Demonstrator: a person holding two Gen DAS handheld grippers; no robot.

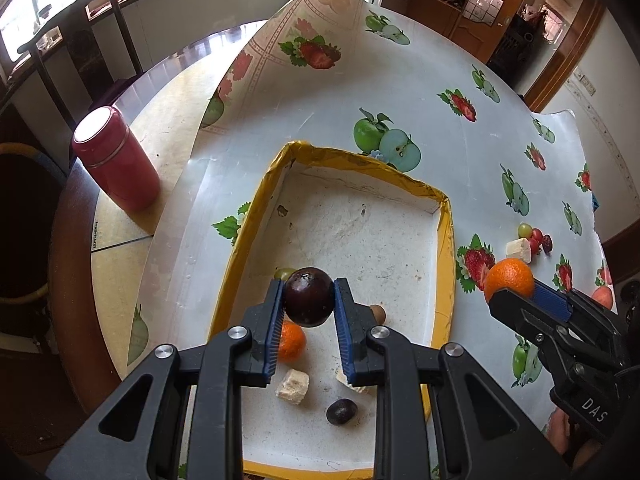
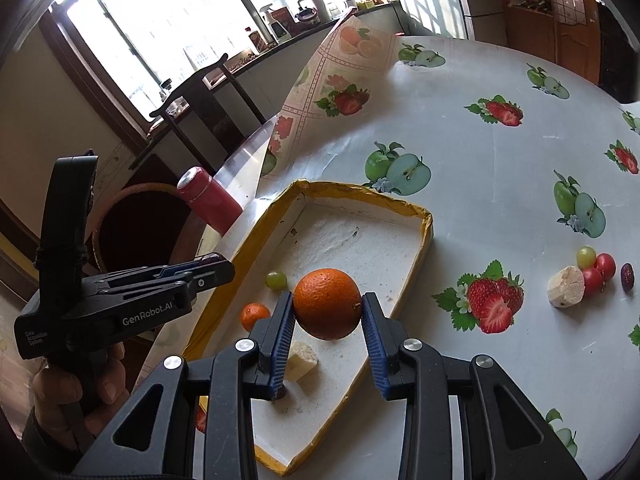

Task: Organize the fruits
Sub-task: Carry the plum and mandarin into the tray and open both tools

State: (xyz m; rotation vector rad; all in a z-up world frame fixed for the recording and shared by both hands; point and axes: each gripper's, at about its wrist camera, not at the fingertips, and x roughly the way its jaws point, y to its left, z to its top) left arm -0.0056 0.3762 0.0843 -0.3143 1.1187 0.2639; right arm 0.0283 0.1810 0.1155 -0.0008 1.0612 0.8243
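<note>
**A:** Fruits status? Where's everything sitting?

**B:** Left gripper (image 1: 309,298) is clamped on a dark plum (image 1: 309,297), held above the lower middle of the yellow-rimmed tray (image 1: 446,236). Right gripper (image 2: 328,308) is clamped on a big orange (image 2: 328,304), centre of the right wrist frame, over the tray's near right rim. Neither fruit looks set down.

**A:** What's in the tray already?

**B:** Left wrist view: small mandarin (image 1: 291,341) just below the left jaw, green grape (image 1: 286,273) peeking out behind the plum, small dark fruit (image 1: 341,411) near the bottom, plus a pale chunk (image 1: 293,387) beside it. A second pale piece and a small brown thing are mostly hidden behind the right jaw, can't identify them.

**A:** And outside it?

**B:** Cluster on the fruit-print tablecloth (image 2: 480,184), right edge of the right wrist frame: green grape (image 2: 586,257), two cherry tomatoes (image 2: 598,272), a dark date-like piece (image 2: 627,277), another pale chunk (image 2: 566,291). Well apart from the tray.

**A:** So progress?

**B:** I'd call it roughly halfway. Several pieces in, two in hand, that cluster untouched. Red canister (image 1: 116,158) at the left of the left wrist frame isn't part of this.

**A:** Next?

**B:** Likely drop both into open tray floor, then go for the cluster.
</note>
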